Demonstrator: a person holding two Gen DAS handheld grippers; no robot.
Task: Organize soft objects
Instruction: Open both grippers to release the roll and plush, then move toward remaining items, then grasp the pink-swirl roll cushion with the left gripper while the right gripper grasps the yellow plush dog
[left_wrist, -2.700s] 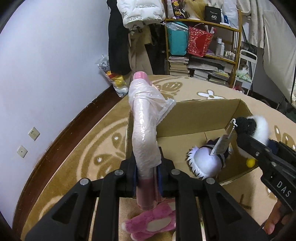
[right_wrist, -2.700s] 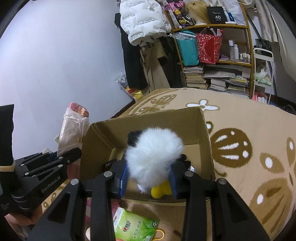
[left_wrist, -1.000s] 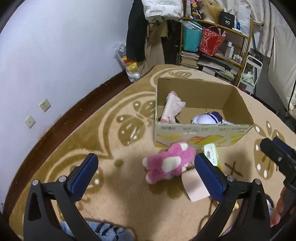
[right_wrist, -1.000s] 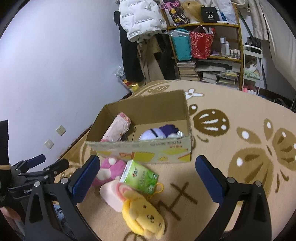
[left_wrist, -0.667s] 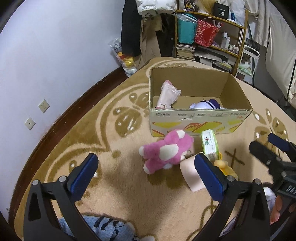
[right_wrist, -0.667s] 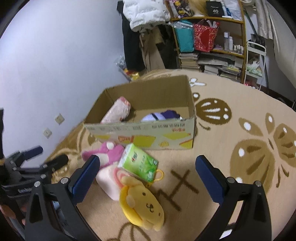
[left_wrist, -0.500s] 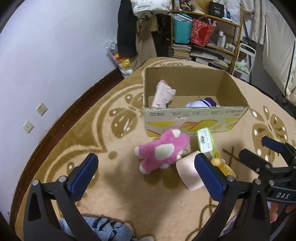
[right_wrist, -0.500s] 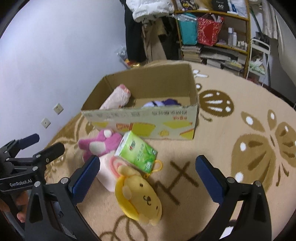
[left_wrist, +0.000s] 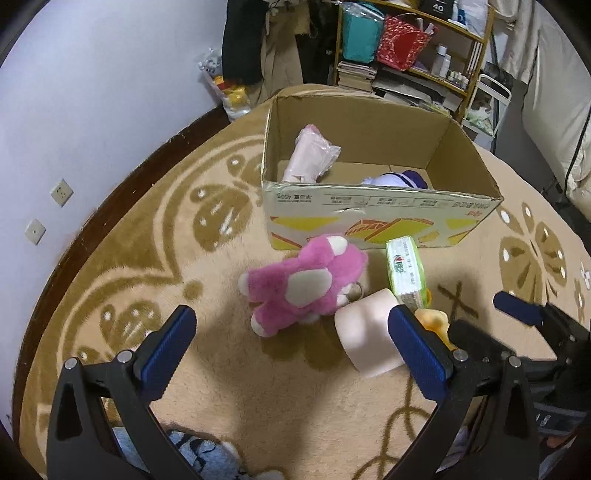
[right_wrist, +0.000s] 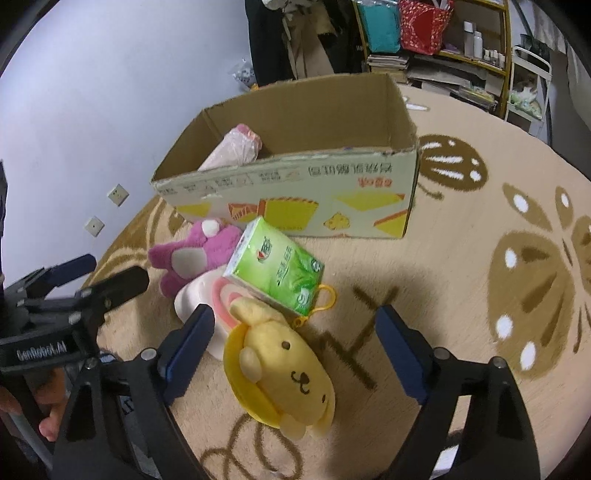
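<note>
An open cardboard box (left_wrist: 380, 206) (right_wrist: 295, 192) stands on the rug. It holds a pink bagged roll (left_wrist: 308, 158) (right_wrist: 232, 147) and a white-and-purple plush (left_wrist: 395, 180). In front of it lie a pink plush (left_wrist: 306, 284) (right_wrist: 195, 254), a green tissue pack (left_wrist: 404, 271) (right_wrist: 277, 269), a pale pink cushion (left_wrist: 365, 332) (right_wrist: 199, 295) and a yellow dog plush (right_wrist: 284, 365) (left_wrist: 432, 321). My left gripper (left_wrist: 291, 354) is open and empty above the pink plush. My right gripper (right_wrist: 295, 343) is open and empty around the yellow plush, also showing in the left wrist view (left_wrist: 491, 325).
A beige patterned rug (left_wrist: 184, 229) covers the floor. A purple wall with sockets (left_wrist: 61, 192) is at left. A cluttered shelf (left_wrist: 417, 44) and hanging clothes (left_wrist: 258, 40) stand behind the box. A blue plush (left_wrist: 192, 454) lies at the near edge.
Both grippers let go of their items into the box, opened and pulled back. Since then both have lowered toward the toys lying in front of the box.
</note>
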